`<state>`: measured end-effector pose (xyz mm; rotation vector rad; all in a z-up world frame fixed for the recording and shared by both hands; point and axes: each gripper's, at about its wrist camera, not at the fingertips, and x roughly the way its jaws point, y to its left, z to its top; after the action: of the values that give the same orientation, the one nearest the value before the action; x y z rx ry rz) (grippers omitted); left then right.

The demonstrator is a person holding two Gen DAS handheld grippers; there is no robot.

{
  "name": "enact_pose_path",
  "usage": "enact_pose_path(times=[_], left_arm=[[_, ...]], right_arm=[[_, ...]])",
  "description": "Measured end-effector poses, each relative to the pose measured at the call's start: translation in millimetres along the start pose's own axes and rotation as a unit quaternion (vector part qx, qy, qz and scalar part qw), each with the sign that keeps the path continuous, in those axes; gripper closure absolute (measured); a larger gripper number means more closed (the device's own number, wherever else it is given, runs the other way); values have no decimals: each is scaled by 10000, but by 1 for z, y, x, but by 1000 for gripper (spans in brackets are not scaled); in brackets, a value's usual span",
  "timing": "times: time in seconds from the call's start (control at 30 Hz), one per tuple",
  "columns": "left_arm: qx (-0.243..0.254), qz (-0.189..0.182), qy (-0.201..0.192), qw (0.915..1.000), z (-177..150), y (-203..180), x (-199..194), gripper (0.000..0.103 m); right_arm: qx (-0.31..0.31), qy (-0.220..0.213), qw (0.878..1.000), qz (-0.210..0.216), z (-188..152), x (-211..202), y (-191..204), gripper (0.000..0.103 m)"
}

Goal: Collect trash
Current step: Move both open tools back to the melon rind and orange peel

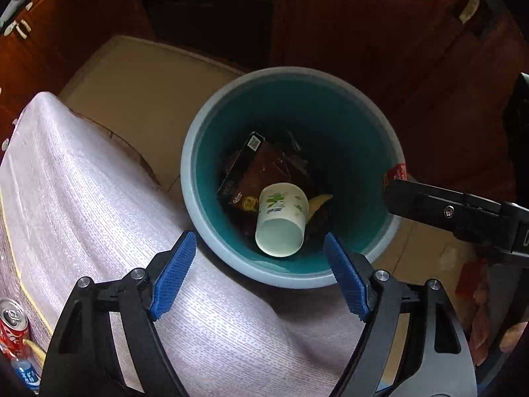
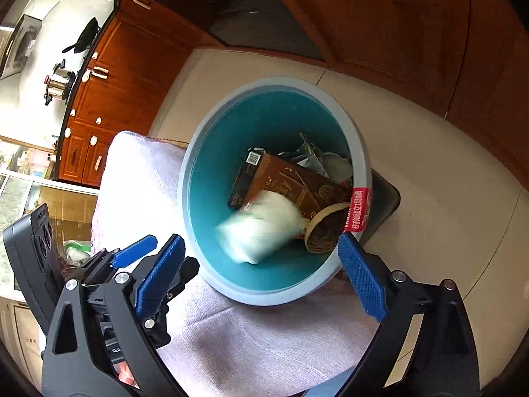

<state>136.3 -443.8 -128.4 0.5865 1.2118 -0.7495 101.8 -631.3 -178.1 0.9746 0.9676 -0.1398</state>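
A teal bin [image 1: 211, 139] with a pale rim stands on the floor beside the cloth-covered table; it also shows in the right wrist view [image 2: 211, 152]. Inside lie a white paper cup [image 1: 281, 218] with green print, blurred in the right wrist view [image 2: 261, 228], a brown box [image 1: 261, 172] [image 2: 287, 182] and other scraps. My left gripper [image 1: 259, 274] is open and empty above the bin's near rim. My right gripper [image 2: 261, 278] is open and empty above the bin too. A red wrapper [image 2: 358, 210] sits at the bin's right rim, also seen in the left wrist view [image 1: 396, 172].
A white patterned tablecloth [image 1: 99, 198] covers the table left of the bin. A red cola can [image 1: 13, 324] and a small bottle [image 1: 24, 374] stand at its left edge. Wooden cabinets [image 2: 109, 99] line the far side. The floor [image 2: 429, 182] is beige tile.
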Motion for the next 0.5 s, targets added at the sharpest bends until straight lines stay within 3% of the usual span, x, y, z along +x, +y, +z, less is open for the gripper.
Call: enact_pose_path(times=[0.3,0.5], left_arm=[[-141,-47,-73,9999,-6,18,-15,10],[-175,-79,-117,9997,-14,21,-24,9]], right_arm=[[-71,88,9999,-23,-7,2,13,13],[-75,167,9998,-48,-14,2,19,13]])
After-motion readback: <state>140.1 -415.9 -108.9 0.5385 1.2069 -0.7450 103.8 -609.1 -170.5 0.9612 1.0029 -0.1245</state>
